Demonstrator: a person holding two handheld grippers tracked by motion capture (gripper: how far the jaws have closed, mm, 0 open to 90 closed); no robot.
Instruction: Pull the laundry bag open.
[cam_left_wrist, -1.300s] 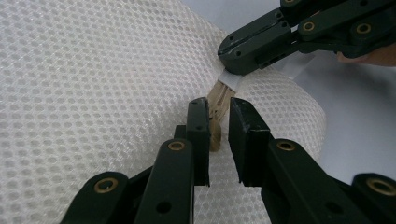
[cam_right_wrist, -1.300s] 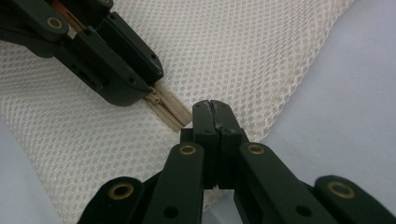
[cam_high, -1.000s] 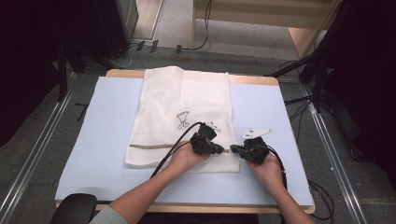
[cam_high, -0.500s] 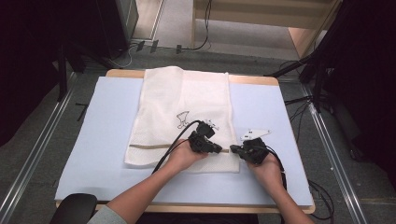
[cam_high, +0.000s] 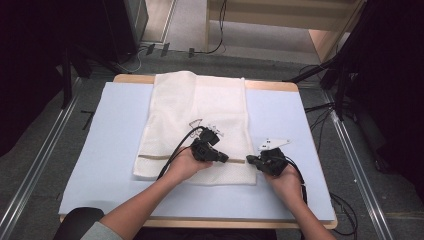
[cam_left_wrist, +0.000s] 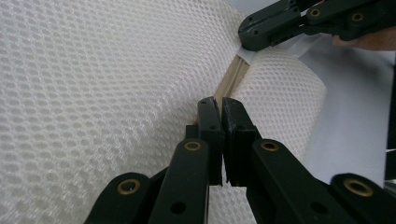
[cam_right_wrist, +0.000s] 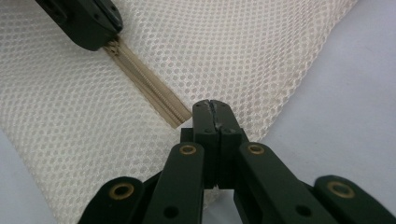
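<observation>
High view shows a white mesh laundry bag with a beige zipper (cam_high: 197, 127) lying flat on the pale blue table mat (cam_high: 100, 165), its long side going away from the person. The beige zipper (cam_high: 235, 160) runs across the bag near the edge closest to the person.

The left gripper (cam_high: 223, 158) is over the zipper line, about in the middle of the bag's width. In the left gripper view its jaws stand closed, with only a thin slit between them, and their tips sit at the zipper (cam_left_wrist: 233, 77); probably they pinch the small slider, but I cannot tell this for sure, because the tips hide it. The right gripper (cam_high: 251, 160) is at the right end of the zipper, at the bag's edge. In the right gripper view (cam_right_wrist: 211, 105) its jaws are pressed together at the zipper end (cam_right_wrist: 180, 116), and they seem to clamp the fabric there.

I judge the bag to be very light, soft and limp. The open mesh will wrinkle and follow any pull, so it gives no resistance by itself. The best places to hold are the zipper tape and its end, which are stiffer than the mesh. One gripper must hold the end tight while the other pulls along the zipper, otherwise the whole bag will slide on the smooth mat.
</observation>
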